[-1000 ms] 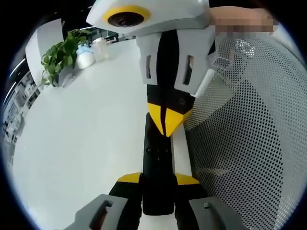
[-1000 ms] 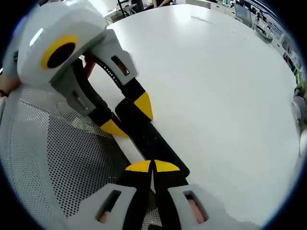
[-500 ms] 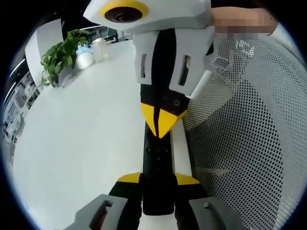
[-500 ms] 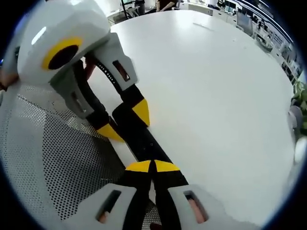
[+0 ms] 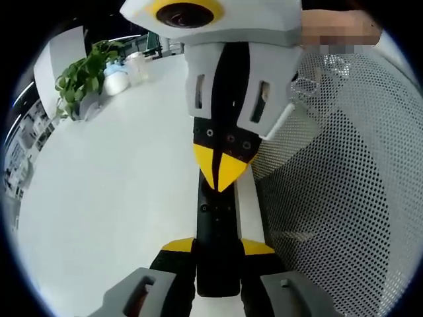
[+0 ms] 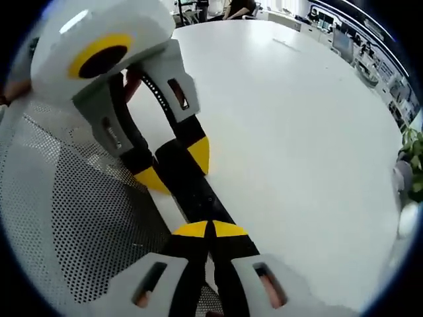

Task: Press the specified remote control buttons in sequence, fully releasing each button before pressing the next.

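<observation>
Left gripper [image 5: 218, 247]: yellow-tipped jaws pinching near end of black remote control [image 5: 217, 224], one tip on each long edge. Same gripper seen from right gripper view [image 6: 180, 165], reaching in from upper left, tips straddling far end of remote [image 6: 198, 195].

Right gripper [image 6: 210, 230]: yellow tips pressed together, nothing between them, closed point resting on or just over top face of remote. Contact not certain from this angle. In left gripper view, right gripper [image 5: 220, 168] coming down from top, closed yellow point meeting upper part of remote, just above small buttons [image 5: 217, 209] faintly visible on black face. Which button lies under tip: cannot tell.

Remote long, narrow, black, lying flat along edge of white table [image 5: 112, 191], lengthwise between both grippers. Thin white strip of table edge visible beside remote on side toward mesh.

White perforated mesh surface [image 5: 344, 191] just beside table edge, curved, looks like chair back; also in right gripper view [image 6: 73, 218] at left.

Far side of table in left gripper view: green leafy plant [image 5: 82, 76] in pot, pale rounded container [image 5: 117, 80] beside it, clear bottle-like item [image 5: 140, 65] near that. Plant leaves at right edge of right gripper view [image 6: 415, 146]. Fingers [image 6: 131, 82] partly visible behind left gripper body in right gripper view.
</observation>
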Motion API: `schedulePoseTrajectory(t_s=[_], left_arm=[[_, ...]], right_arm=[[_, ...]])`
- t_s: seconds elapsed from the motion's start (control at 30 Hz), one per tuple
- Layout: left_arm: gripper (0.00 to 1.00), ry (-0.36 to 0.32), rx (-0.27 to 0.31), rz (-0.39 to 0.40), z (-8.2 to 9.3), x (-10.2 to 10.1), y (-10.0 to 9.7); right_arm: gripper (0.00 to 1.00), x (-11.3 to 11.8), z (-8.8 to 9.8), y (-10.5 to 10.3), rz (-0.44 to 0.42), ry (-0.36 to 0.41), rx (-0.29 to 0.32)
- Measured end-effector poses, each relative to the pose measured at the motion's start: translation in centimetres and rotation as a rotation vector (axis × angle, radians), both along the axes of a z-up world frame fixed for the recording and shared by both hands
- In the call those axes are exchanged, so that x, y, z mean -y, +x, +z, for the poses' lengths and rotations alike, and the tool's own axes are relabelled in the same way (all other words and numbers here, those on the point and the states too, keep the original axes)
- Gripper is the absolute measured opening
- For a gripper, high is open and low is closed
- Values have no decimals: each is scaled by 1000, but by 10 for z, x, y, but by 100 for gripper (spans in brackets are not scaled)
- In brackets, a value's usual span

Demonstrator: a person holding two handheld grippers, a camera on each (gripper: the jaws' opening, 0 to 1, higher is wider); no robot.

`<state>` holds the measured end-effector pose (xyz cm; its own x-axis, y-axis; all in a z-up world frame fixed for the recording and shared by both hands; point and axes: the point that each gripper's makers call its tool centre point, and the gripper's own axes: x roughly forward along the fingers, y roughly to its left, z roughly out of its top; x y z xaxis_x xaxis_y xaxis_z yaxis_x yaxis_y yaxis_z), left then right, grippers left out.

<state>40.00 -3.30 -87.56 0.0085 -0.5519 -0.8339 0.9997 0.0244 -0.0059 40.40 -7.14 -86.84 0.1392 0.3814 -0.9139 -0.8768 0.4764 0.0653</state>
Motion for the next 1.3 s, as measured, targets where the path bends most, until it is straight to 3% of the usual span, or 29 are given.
schedulePoseTrajectory(t_s=[0.5, 0.7, 0.87, 1.07, 1.3], left_arm=[[24, 20, 5, -11, 0, 1, 1], [24, 27, 7, -15, 0, 1, 1], [24, 45, 12, -30, 0, 1, 1], [24, 33, 6, -13, 0, 1, 0], [24, 17, 10, -19, 1, 5, -2]], right_arm=[[0, 0, 0, 3, -19, 3, -4], [0, 1, 0, 5, -127, 41, -87], [0, -1, 1, 3, -70, 4, -54], [0, 0, 1, 4, -85, 13, -56], [0, 3, 2, 9, -76, -7, -17]])
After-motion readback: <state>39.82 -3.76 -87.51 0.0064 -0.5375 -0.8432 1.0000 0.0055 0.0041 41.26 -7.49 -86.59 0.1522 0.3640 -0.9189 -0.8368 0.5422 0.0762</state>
